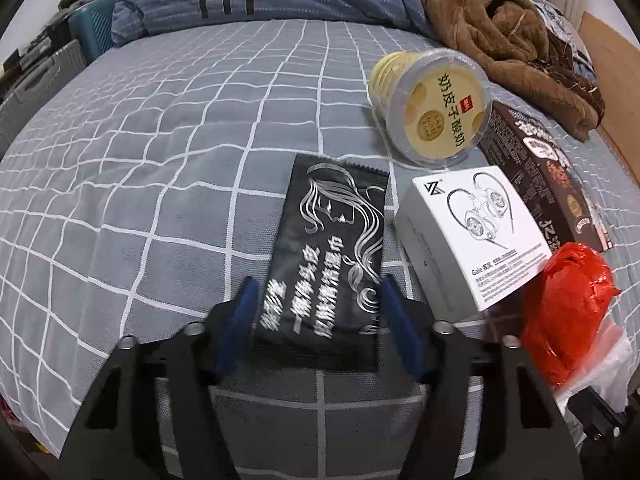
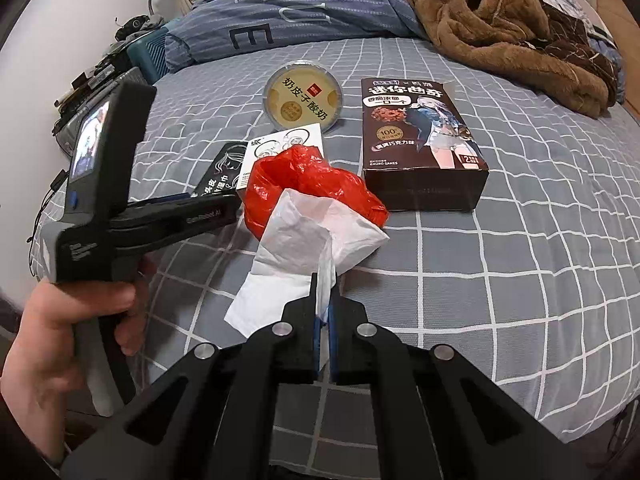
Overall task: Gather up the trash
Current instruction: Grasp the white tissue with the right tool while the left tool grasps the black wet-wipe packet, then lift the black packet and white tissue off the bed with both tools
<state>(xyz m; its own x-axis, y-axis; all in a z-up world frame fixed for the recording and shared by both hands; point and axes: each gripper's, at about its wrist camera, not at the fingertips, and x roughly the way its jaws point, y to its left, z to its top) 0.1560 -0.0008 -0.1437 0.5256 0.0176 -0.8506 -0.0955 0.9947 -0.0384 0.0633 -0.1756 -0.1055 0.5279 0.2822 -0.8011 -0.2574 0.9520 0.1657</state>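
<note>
A black wet-wipe packet (image 1: 320,264) lies flat on the grey checked bed sheet (image 1: 140,184). My left gripper (image 1: 318,300) straddles its near end with the blue pads (image 1: 240,312) close beside its long edges; the packet is not bent, so the jaws read as open. In the right wrist view a hand holds that gripper (image 2: 216,202) at the left. My right gripper (image 2: 326,284) is shut on the edge of a white bag (image 2: 312,240) that has a crumpled red plastic bag (image 2: 312,184) in its mouth. A yogurt cup (image 2: 304,98), a white earphone box (image 1: 472,236) and a brown cookie box (image 2: 420,140) lie behind.
A brown fleece garment (image 2: 500,20) and a blue duvet (image 2: 300,8) are heaped at the far end of the bed. A grey crate (image 1: 40,88) and clutter stand beside the bed's left edge. Bare sheet (image 2: 520,280) spreads right of the bag.
</note>
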